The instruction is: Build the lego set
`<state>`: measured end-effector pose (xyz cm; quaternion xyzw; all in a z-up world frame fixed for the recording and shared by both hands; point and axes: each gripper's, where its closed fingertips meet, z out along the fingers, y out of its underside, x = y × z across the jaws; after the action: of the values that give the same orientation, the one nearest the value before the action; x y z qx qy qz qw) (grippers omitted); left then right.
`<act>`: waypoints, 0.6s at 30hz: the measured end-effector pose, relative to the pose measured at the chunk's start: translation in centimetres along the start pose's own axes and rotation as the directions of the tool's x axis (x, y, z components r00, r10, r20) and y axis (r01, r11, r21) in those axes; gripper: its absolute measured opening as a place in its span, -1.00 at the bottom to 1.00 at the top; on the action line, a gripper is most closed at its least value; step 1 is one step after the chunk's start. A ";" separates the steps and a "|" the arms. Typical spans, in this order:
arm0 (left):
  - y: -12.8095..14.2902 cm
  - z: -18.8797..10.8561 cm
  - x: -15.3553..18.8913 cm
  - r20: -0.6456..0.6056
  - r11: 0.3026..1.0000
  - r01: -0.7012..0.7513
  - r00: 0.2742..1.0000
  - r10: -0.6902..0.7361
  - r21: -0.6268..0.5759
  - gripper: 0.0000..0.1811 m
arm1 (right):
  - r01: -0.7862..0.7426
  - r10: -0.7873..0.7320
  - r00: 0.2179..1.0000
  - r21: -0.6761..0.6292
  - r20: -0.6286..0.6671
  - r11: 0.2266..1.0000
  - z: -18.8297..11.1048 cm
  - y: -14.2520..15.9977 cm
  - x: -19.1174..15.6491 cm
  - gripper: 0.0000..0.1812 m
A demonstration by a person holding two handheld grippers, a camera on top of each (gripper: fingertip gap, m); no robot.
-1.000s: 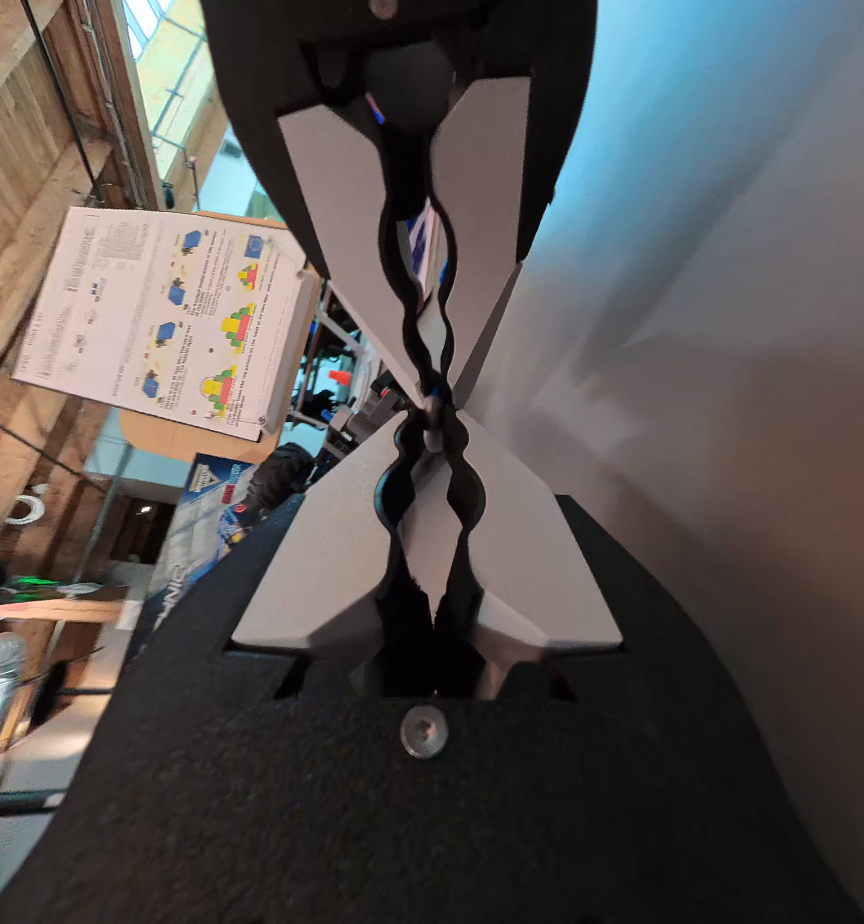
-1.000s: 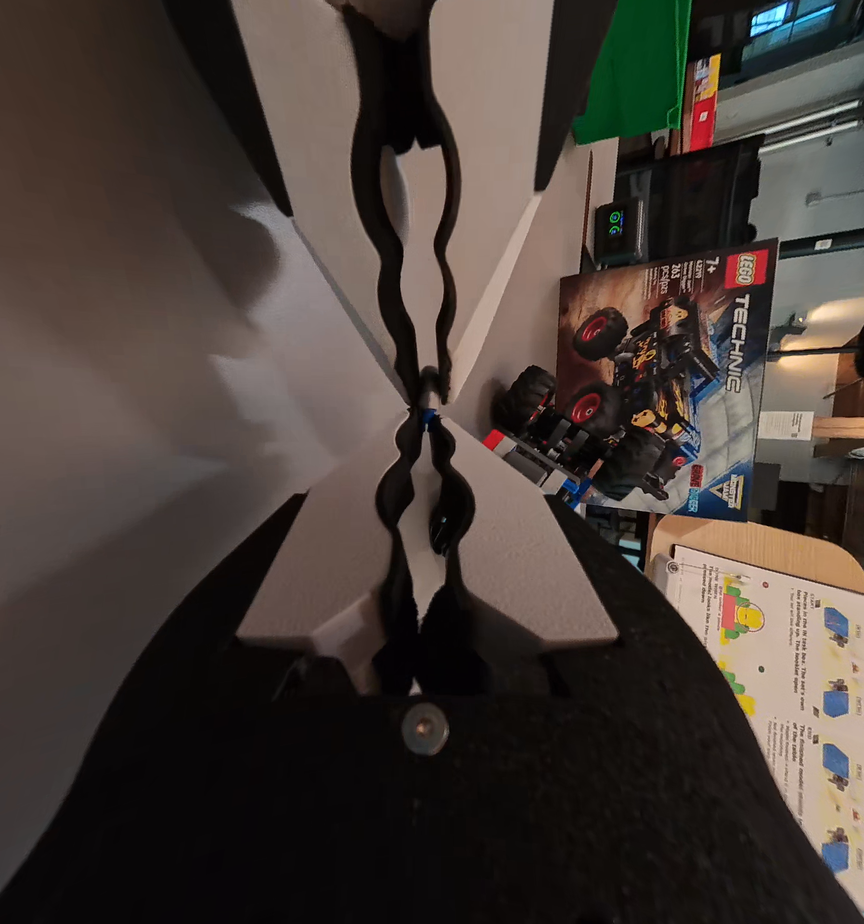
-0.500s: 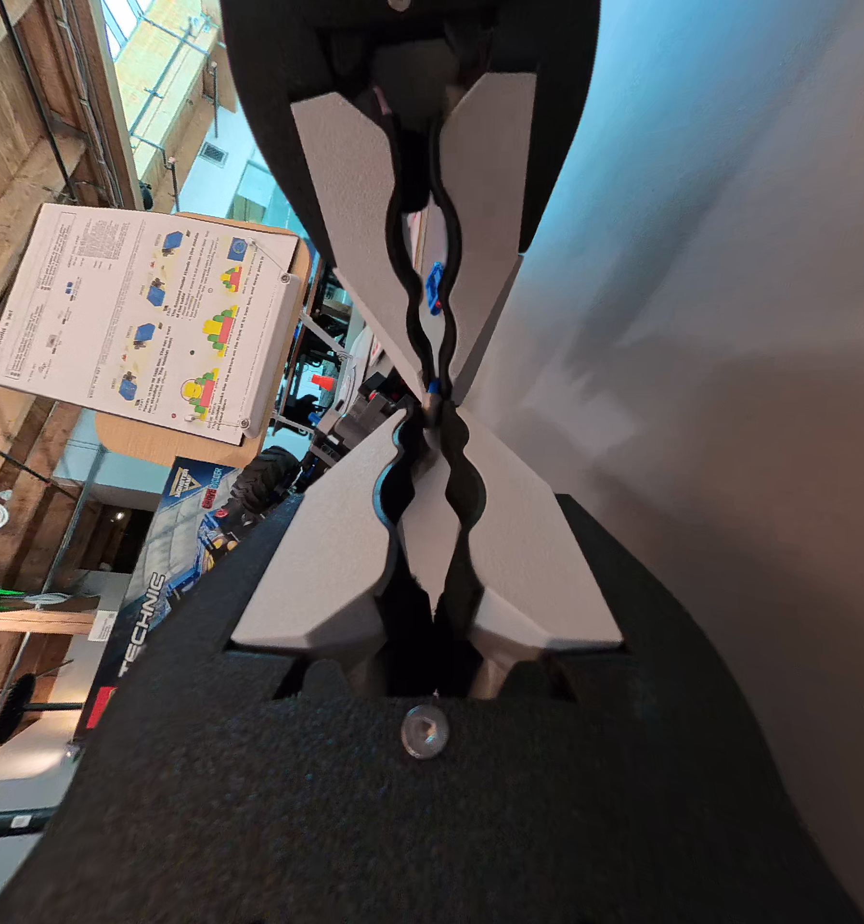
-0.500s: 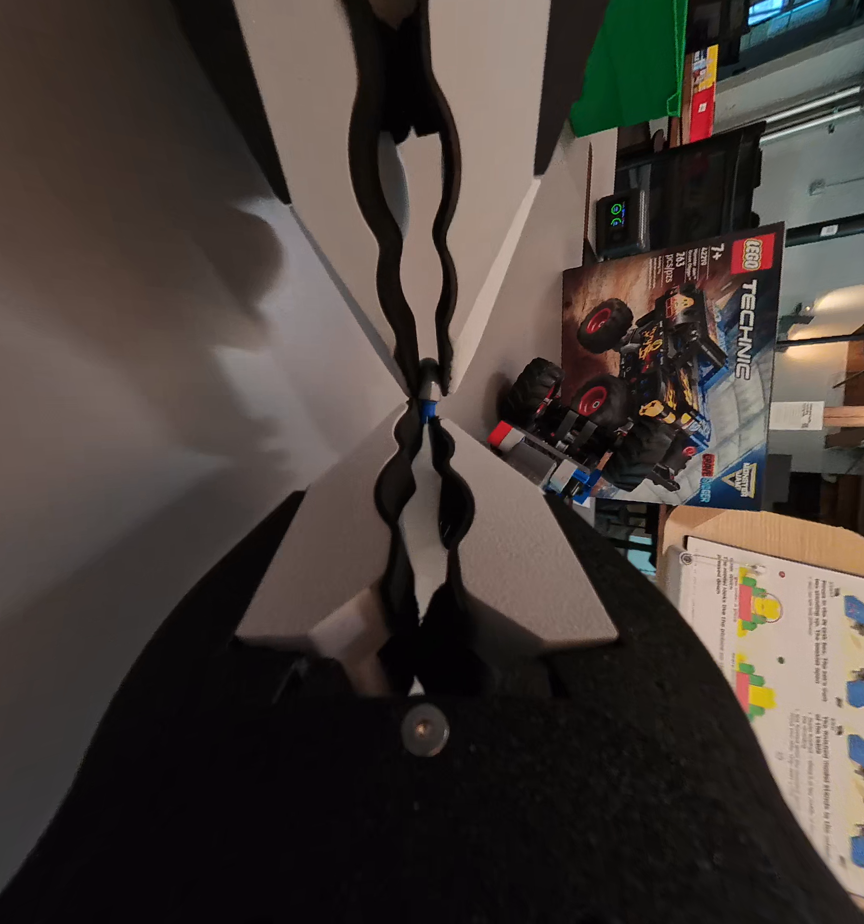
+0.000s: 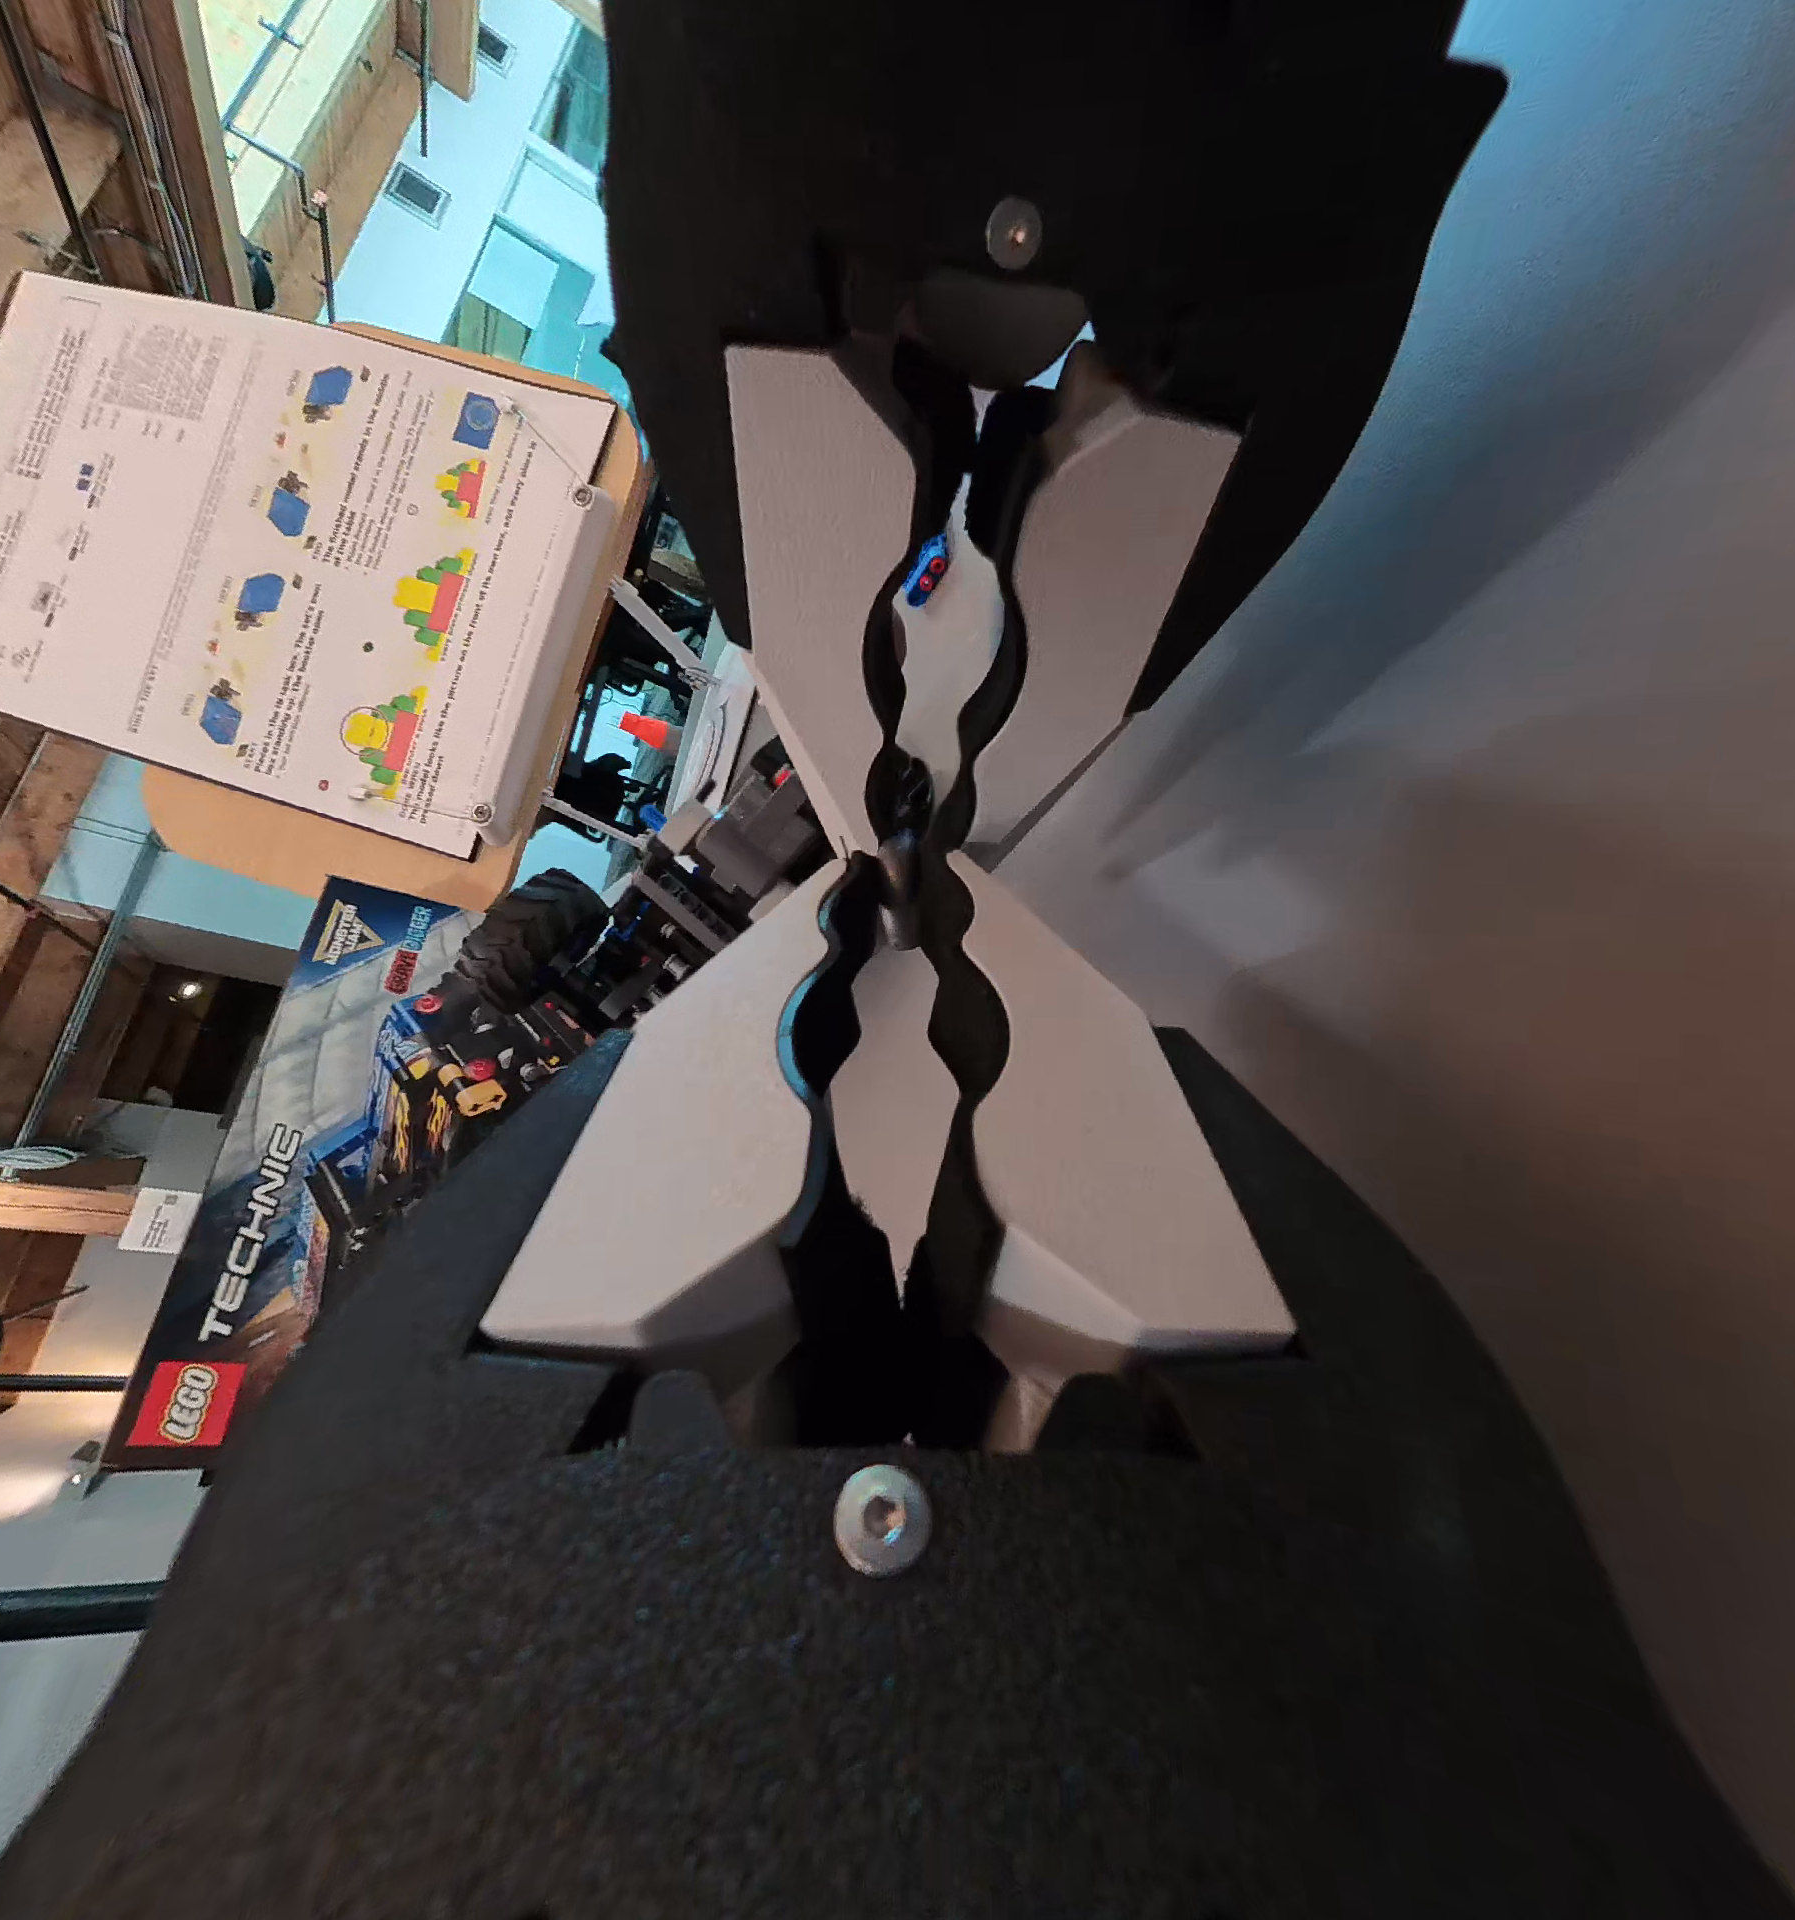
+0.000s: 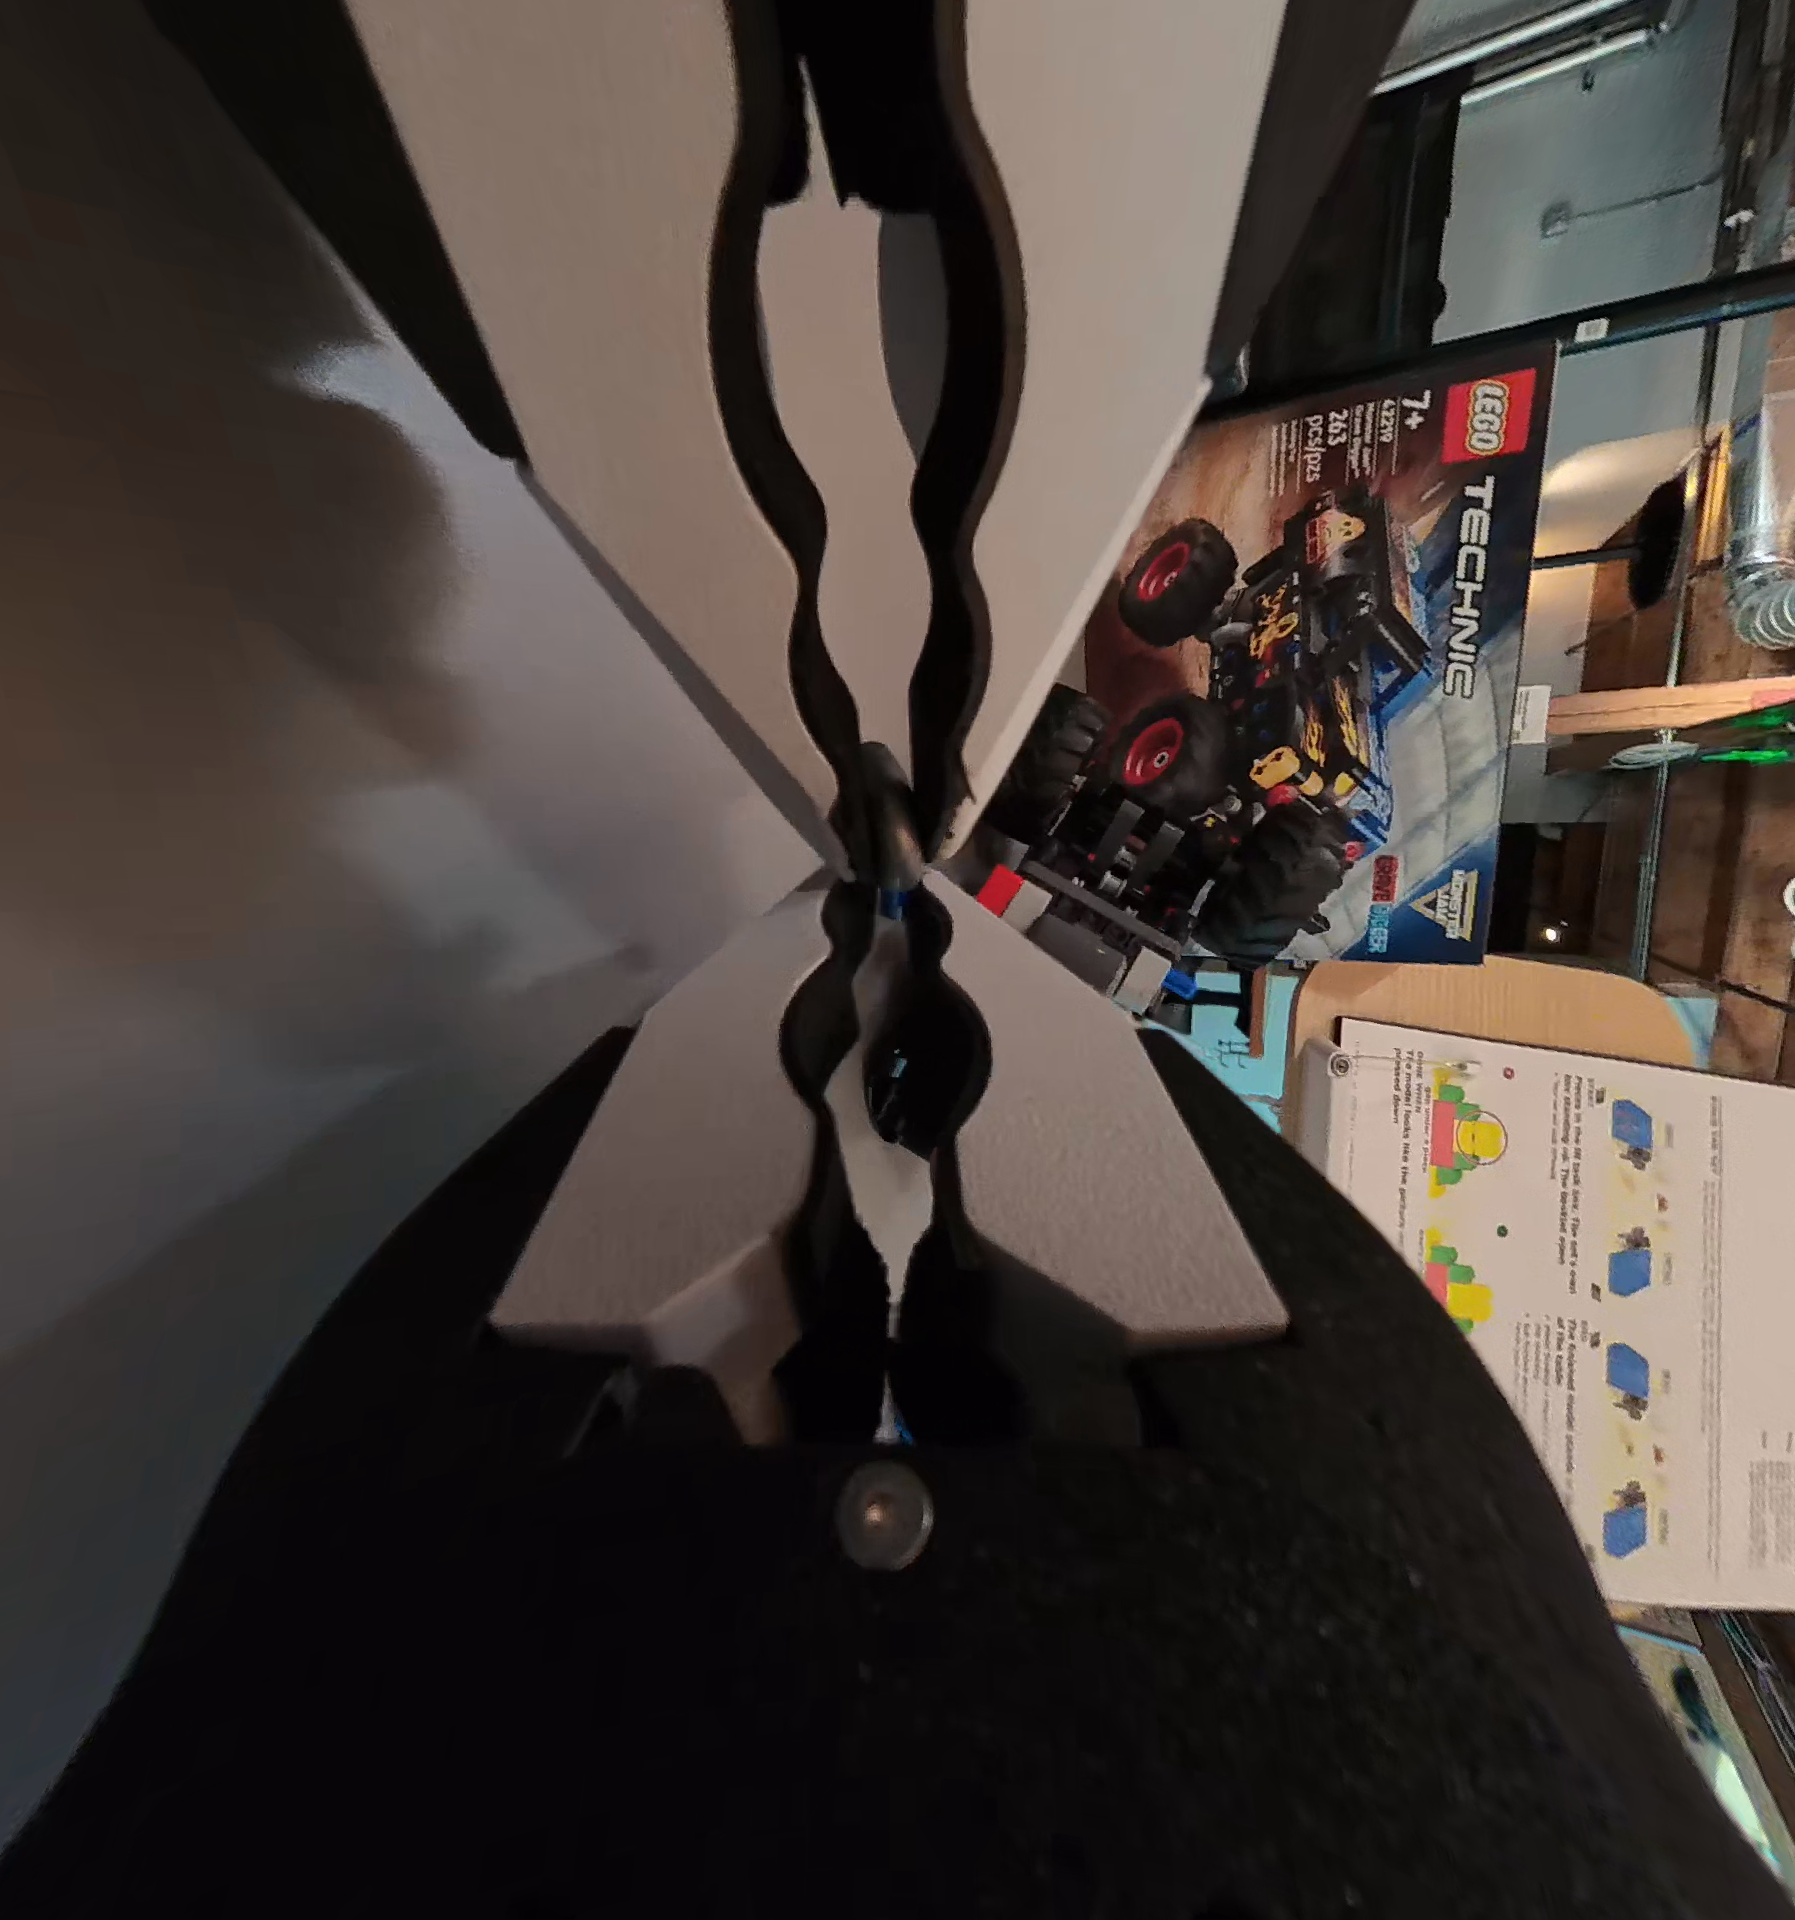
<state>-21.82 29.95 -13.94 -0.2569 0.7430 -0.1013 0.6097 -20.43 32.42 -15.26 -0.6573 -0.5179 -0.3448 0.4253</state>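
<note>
My two grippers meet tip to tip above a grey table (image 5: 1495,935). My left gripper (image 5: 898,899) is shut on a small dark grey piece (image 5: 900,873). The right gripper's fingers (image 5: 820,582) come down from the top of the left wrist view. My right gripper (image 6: 888,899) is shut on a small blue pin (image 6: 893,902), which touches the dark grey piece (image 6: 888,805) in the left gripper's tips. The left gripper's fingers (image 6: 664,416) fill the top of the right wrist view. A small blue piece with red dots (image 5: 924,577) shows through the gap between the right gripper's fingers.
A dark toy truck model (image 6: 1111,862) stands on the table just behind the grippers, and it also shows in the left wrist view (image 5: 602,935). Its printed box (image 6: 1392,675) stands behind it. A picture instruction sheet (image 5: 249,551) is clipped to a wooden board. The grippers are tip to tip, or close to it.
Both grippers stay shut and tip to tip. The left wrist view has pulled back and swung a little, so more of the right gripper's body and the box shows.
</note>
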 end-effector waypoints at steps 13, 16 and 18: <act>0.4 0.2 -0.2 -0.039 0.995 0.094 0.995 -0.095 -0.030 -0.92 | 0.026 -0.027 0.999 -0.028 -0.038 0.999 0.9 0.5 0.3 -1.00; 1.0 0.5 -0.1 -0.066 0.988 0.145 0.987 -0.148 -0.045 -0.91 | 0.037 -0.037 0.998 -0.009 -0.043 0.999 0.7 0.4 0.2 -0.97; 1.0 0.6 0.1 -0.077 0.987 0.152 0.985 -0.155 -0.047 -0.92 | 0.048 -0.048 0.998 -0.008 -0.048 0.999 0.8 0.4 0.1 -0.97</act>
<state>-21.56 30.86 -14.62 -0.3216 0.7469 -0.1429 0.5642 -20.04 33.13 -15.57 -0.6377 -0.5218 -0.3724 0.4271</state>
